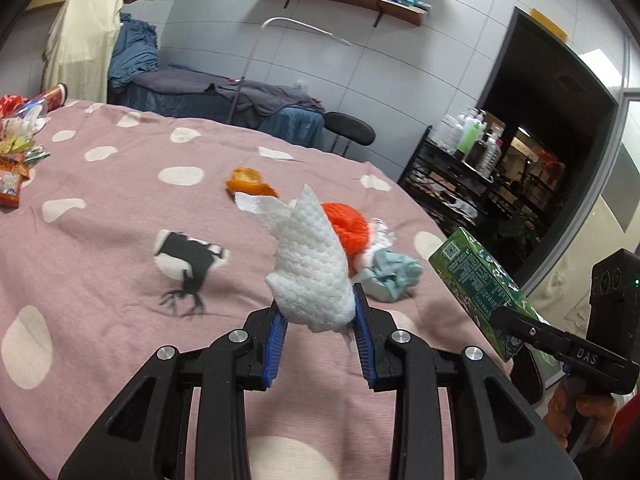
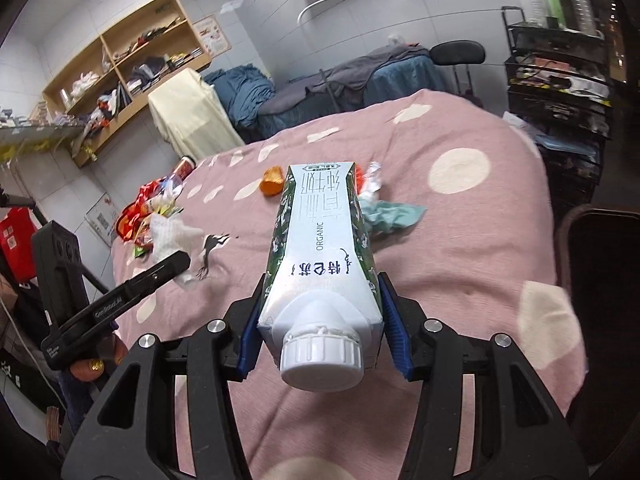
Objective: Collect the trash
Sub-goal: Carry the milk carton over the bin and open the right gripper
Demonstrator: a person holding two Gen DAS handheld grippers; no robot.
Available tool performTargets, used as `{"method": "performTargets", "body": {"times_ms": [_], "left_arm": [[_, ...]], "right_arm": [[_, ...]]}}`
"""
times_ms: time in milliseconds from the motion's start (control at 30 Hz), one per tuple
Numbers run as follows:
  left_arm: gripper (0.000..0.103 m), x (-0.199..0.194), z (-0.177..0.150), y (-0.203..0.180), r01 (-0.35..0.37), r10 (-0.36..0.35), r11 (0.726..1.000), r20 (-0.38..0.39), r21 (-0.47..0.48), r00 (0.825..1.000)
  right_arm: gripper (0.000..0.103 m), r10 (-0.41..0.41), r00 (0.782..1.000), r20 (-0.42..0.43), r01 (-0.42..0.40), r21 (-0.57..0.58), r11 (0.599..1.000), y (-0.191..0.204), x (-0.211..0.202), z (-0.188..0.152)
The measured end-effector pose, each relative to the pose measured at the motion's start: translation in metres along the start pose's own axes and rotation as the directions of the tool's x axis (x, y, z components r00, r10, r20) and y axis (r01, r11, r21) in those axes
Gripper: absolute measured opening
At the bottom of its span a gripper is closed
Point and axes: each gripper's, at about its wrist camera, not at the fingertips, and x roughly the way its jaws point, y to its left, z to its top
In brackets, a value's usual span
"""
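Two pieces are already picked up — the left hand-held gripper (image 1: 318, 316) clamps a white paper towel (image 1: 310, 276) at frame centre, the right hand-held gripper (image 2: 320, 320) grips a milk carton (image 2: 320, 256). Orange peel (image 1: 250, 184), red netting (image 1: 346, 228) and a blue tissue (image 1: 394, 276) remain on the bed (image 1: 100, 220), upper right of centre.

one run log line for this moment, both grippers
left gripper: shut on paper towel | right gripper: shut on milk carton | both lifted | orange peel on bed
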Motion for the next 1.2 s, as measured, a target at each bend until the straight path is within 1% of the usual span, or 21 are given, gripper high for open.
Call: {"method": "performTargets", "body": {"times_ms": [67, 200, 333, 500, 600, 767, 867, 1033, 1133, 1200], "left_arm": [[0.031, 0.002, -0.002, -0.010, 0.013, -0.013, 1.000, -0.002, 0.023, 1.000], [0.031, 0.010, -0.002, -0.034, 0.070, -0.069, 0.996, -0.017, 0.059, 0.997], [0.031, 0.017, -0.003, -0.060, 0.122, -0.120, 0.987, -0.030, 0.107, 0.992], [0.031, 0.027, -0.005, -0.090, 0.187, -0.181, 0.970, -0.055, 0.154, 0.982], [0.031, 0.031, -0.007, -0.106, 0.218, -0.209, 0.959, -0.066, 0.182, 0.976], [0.031, 0.041, -0.011, -0.132, 0.264, -0.249, 0.938, -0.093, 0.223, 0.964], [0.031, 0.045, -0.015, -0.143, 0.284, -0.265, 0.928, -0.108, 0.243, 0.958], [0.031, 0.052, -0.023, -0.161, 0.317, -0.289, 0.911, -0.139, 0.265, 0.947], [0.031, 0.056, -0.026, -0.170, 0.333, -0.299, 0.902, -0.159, 0.274, 0.941], [0.031, 0.058, -0.028, -0.174, 0.340, -0.303, 0.896, -0.167, 0.285, 0.938]], "right_arm": [[0.052, -0.023, 0.999, 0.028, 0.022, 0.022, 1.000, -0.010, -0.013, -0.003], [0.052, -0.063, 0.995, 0.080, 0.056, 0.079, 0.995, -0.033, -0.032, -0.006], [0.052, -0.127, 0.985, 0.116, 0.111, 0.139, 0.984, -0.059, -0.052, -0.011], [0.052, -0.214, 0.967, 0.139, 0.181, 0.220, 0.959, -0.092, -0.073, -0.015], [0.052, -0.271, 0.952, 0.141, 0.225, 0.274, 0.935, -0.111, -0.081, -0.018], [0.052, -0.374, 0.920, 0.120, 0.315, 0.344, 0.885, -0.147, -0.089, -0.028], [0.052, -0.420, 0.904, 0.081, 0.363, 0.372, 0.854, -0.169, -0.088, -0.034], [0.052, -0.466, 0.885, -0.008, 0.427, 0.417, 0.803, -0.202, -0.074, -0.045], [0.052, -0.477, 0.877, -0.060, 0.454, 0.430, 0.781, -0.215, -0.066, -0.050], [0.052, -0.480, 0.874, -0.076, 0.464, 0.426, 0.777, -0.220, -0.060, -0.052]]}}
